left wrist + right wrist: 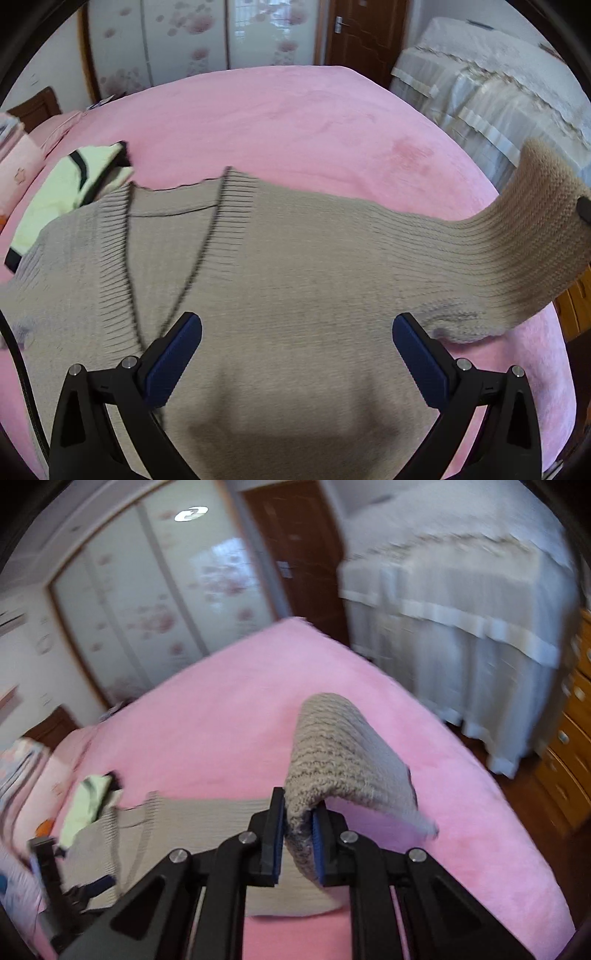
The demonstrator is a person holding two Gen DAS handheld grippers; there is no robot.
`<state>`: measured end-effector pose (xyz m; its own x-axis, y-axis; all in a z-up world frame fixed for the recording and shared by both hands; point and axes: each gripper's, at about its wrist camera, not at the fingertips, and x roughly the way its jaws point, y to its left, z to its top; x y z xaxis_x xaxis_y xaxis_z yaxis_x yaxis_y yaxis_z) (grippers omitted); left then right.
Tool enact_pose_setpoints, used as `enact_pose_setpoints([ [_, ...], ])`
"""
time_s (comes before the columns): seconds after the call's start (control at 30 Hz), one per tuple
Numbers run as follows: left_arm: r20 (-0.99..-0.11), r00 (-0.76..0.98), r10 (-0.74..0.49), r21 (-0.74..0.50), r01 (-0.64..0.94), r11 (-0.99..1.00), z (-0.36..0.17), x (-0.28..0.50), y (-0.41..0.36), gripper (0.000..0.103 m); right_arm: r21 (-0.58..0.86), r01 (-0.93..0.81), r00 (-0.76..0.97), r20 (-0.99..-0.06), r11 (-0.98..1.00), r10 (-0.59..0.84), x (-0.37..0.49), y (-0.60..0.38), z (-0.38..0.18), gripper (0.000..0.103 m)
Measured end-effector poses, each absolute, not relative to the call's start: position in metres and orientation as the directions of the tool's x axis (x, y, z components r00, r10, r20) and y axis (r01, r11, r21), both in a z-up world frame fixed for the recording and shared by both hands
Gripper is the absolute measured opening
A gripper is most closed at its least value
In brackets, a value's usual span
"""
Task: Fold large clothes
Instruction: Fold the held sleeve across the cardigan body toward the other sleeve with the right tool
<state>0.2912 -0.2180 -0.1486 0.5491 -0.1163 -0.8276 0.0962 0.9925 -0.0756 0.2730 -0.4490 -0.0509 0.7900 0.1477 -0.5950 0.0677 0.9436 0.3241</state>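
Bed with a pink plush blanket (314, 122) fills most of both views; beyond its far edge stand sliding wardrobe doors with a pink flower print (155, 602) and a dark brown wooden door (365, 33). To the right of the bed, a piece of furniture under a white lace-trimmed cover (461, 627), and past it a wooden chest of drawers (569, 746). A beige knit V-neck sweater (295, 266) lies spread on the blanket, neckline toward the far side of the bed. Left gripper (297, 354) hangs over the sweater's body, jaws wide apart, nothing between them. Right gripper (299, 834) is clamped on the sweater's sleeve (343, 760), which stands lifted off the blanket and arches over the fingers; the sleeve is at the right side of the sweater. A pale yellow-green garment with dark trim (74, 184) lies crumpled by the sweater's left shoulder, partly under it. Pink pillows (18, 162) sit at the bed's left edge. Both views motion-blurred.
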Motion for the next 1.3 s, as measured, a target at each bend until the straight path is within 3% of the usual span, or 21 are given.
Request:
enact_pose_setpoints([
  [0.17,-0.831,0.551,-0.071,-0.079,0.01,0.997,-0.147,0.284,-0.157,0.103,0.318,-0.085,0.742,-0.612,0.944,0.273,0.282,-0.359,-0.06,0.013],
  [0.47,-0.882,0.467,-0.062,-0.108,-0.072,0.992,-0.188,0.279,-0.084,0.103,0.252,-0.112,0.479,-0.834,0.961,0.275,0.298,-0.259,-0.191,0.021],
  [0.57,-0.891,0.445,-0.094,-0.133,-0.055,0.99,-0.199,0.275,-0.083,0.103,0.26,-0.087,0.449,-0.851,0.962,0.271,0.292,-0.258,-0.211,0.026],
  [0.7,-0.88,0.441,-0.173,-0.195,-0.003,0.981,-0.201,0.275,-0.096,0.103,0.342,-0.059,0.455,-0.827,0.938,0.33,0.28,-0.276,-0.201,0.04],
  [0.87,-0.866,0.445,-0.229,-0.216,0.079,0.973,-0.192,0.279,-0.128,0.103,0.374,-0.045,0.477,-0.806,0.926,0.349,0.252,-0.29,-0.182,0.041],
  [0.97,-0.86,0.452,-0.237,-0.197,0.134,0.971,-0.186,0.281,-0.156,0.103,0.338,0.001,0.519,-0.804,0.941,0.288,0.234,-0.301,-0.173,0.041],
  [1.1,-0.862,0.458,-0.215,-0.138,0.196,0.971,-0.183,0.282,-0.2,0.103,0.274,0.108,0.536,-0.826,0.956,0.176,0.209,-0.315,-0.179,0.041],
  [1.3,-0.871,0.482,-0.099,-0.001,0.198,0.98,-0.185,0.298,-0.248,0.103,0.344,0.174,0.494,-0.841,0.923,0.22,0.192,-0.341,-0.2,0.041],
])
